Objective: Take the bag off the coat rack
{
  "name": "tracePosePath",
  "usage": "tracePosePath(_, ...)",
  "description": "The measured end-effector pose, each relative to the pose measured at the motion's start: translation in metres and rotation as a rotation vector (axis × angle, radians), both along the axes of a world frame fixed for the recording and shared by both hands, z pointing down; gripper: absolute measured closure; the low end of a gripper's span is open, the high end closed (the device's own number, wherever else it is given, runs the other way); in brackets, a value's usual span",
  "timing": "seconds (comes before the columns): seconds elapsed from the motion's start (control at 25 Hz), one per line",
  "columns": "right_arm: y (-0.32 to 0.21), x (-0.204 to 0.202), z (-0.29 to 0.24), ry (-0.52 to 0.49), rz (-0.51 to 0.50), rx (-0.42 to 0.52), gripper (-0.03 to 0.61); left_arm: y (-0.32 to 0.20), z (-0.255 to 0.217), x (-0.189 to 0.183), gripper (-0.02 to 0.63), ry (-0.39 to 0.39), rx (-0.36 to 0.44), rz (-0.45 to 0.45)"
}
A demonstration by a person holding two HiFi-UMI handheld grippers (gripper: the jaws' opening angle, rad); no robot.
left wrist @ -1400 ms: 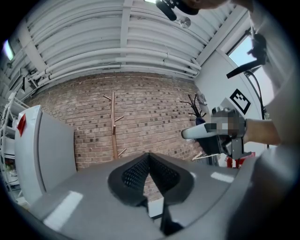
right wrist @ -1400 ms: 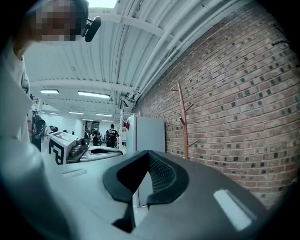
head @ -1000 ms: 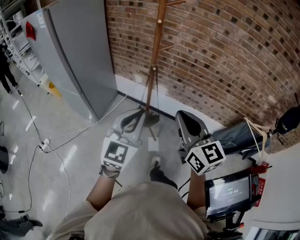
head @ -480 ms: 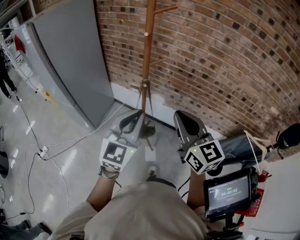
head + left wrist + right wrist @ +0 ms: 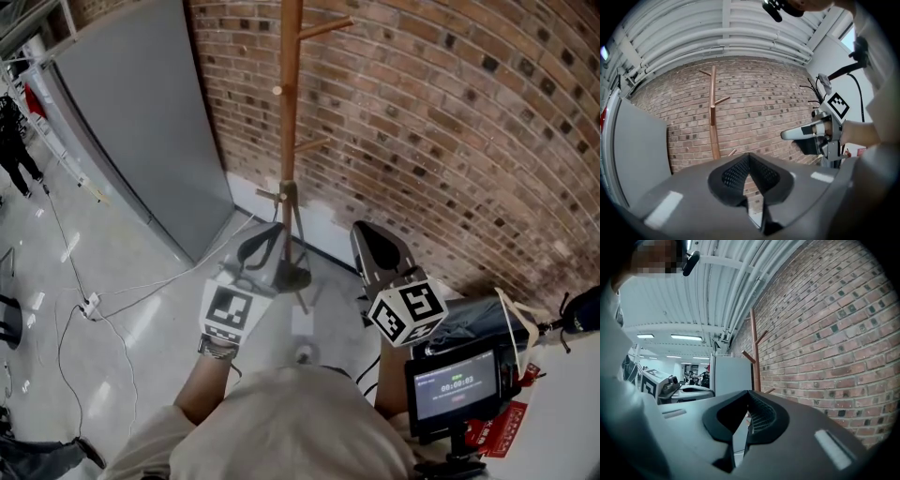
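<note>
A wooden coat rack (image 5: 286,112) stands against the brick wall, its pole and short pegs bare in the part I see; no bag hangs there. My left gripper (image 5: 265,246) is shut with nothing in it, held out in front of the rack's foot. The right gripper (image 5: 375,246) is also shut and holds nothing, a little to the right. In the left gripper view the rack (image 5: 712,117) rises beyond the closed left gripper (image 5: 750,161), and the right gripper (image 5: 811,133) shows at the side. In the right gripper view the rack (image 5: 753,352) stands just past the closed right gripper (image 5: 749,399).
A tall grey cabinet (image 5: 141,103) stands left of the rack. Cables (image 5: 94,300) trail over the glossy floor. At lower right are a small monitor (image 5: 455,389) and a dark bag-like bundle with white cords (image 5: 487,314). A person (image 5: 14,141) stands far left.
The view has shifted closer to the wall and the rack, and more of the pole and pegs shows. Both grippers stay shut and keep their places ahead of the body.
</note>
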State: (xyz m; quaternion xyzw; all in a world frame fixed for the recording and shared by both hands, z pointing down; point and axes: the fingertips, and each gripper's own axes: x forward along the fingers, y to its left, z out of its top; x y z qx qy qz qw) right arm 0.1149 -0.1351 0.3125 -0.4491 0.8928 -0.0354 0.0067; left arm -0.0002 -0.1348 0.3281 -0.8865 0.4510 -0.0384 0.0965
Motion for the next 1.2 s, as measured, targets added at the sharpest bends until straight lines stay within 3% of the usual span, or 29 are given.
tracePosePath(0.56, -0.065, -0.001, 0.027, 0.007, -0.142, -0.04, 0.574, -0.056, 0.028, 0.004, 0.614, -0.024, -0.038, -0.149)
tracePosePath(0.96, -0.075, -0.02, 0.049, 0.029, -0.206, -0.096, 0.555, -0.054, 0.048, -0.013, 0.612, -0.028, -0.083, -0.21)
tracePosePath(1.2, -0.083, -0.028, 0.07, 0.055, -0.2, -0.128, 0.532, -0.063, 0.073, -0.021, 0.592, -0.042, -0.134, -0.201)
